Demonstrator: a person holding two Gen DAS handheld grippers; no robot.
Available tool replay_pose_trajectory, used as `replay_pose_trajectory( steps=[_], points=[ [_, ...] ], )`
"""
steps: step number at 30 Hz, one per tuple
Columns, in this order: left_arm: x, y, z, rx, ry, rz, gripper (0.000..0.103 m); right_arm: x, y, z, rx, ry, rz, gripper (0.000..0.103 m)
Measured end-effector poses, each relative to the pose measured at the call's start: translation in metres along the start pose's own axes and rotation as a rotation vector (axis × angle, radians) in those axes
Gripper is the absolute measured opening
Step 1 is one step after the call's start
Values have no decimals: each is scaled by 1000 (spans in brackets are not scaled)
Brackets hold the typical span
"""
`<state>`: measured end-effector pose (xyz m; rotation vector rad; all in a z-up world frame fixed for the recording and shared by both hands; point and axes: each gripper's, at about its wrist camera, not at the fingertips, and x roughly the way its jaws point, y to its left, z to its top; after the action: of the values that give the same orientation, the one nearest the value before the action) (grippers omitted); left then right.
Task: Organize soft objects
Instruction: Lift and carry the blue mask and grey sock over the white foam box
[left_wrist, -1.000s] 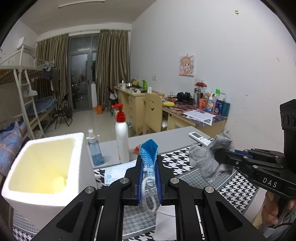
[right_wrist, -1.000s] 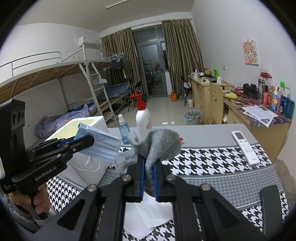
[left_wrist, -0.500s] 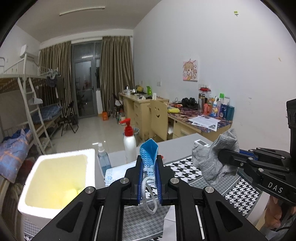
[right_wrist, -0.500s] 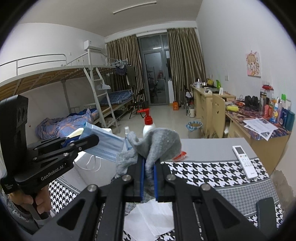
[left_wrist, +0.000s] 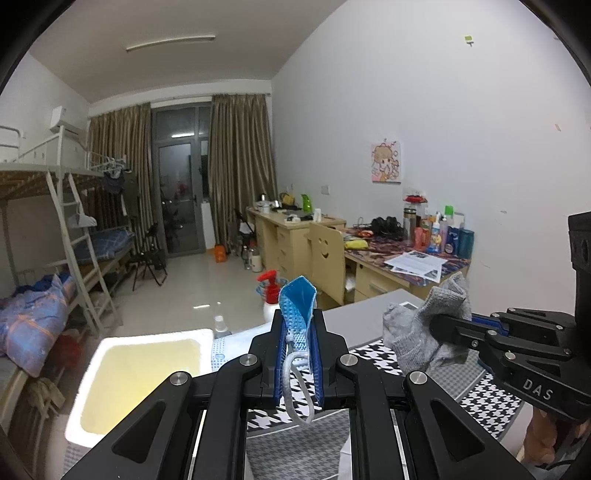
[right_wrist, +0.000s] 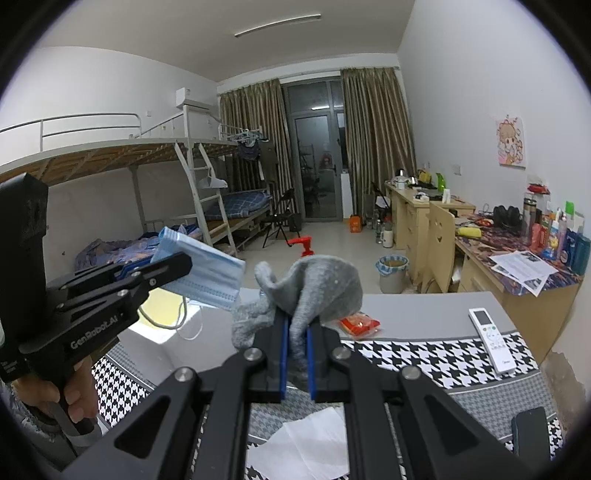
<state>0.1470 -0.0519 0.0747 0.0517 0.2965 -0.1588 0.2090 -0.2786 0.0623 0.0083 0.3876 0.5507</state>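
My left gripper (left_wrist: 298, 332) is shut on a folded blue face mask (left_wrist: 297, 306); its ear loop hangs down between the fingers. It shows from the side in the right wrist view (right_wrist: 201, 271), held above the white foam box (right_wrist: 162, 317). My right gripper (right_wrist: 297, 332) is shut on a grey sock (right_wrist: 317, 284), which also shows in the left wrist view (left_wrist: 424, 328). The foam box (left_wrist: 147, 373) is open, with a yellowish inside, and lies below and left of the left gripper.
A houndstooth cloth (right_wrist: 424, 358) covers the table. On it lie white paper (right_wrist: 306, 446), a red packet (right_wrist: 360, 325), a white remote (right_wrist: 493, 338) and a dark phone (right_wrist: 532, 430). A red-topped pump bottle (left_wrist: 271, 291) and a small spray bottle (left_wrist: 220, 325) stand behind the box.
Both grippers have risen and tilted up, so the table and box sit lower in view. The mask and sock stay gripped.
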Motion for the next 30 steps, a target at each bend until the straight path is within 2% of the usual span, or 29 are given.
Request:
replay_pose_trajectory(
  steps=[19, 30],
  points=[
    [-13, 27, 6, -30, -47, 124, 13, 4, 14, 4, -10, -21, 68, 11],
    [-7, 51, -1, -61, -28, 199, 13, 15, 39, 10, -48, -3, 103, 11]
  ],
)
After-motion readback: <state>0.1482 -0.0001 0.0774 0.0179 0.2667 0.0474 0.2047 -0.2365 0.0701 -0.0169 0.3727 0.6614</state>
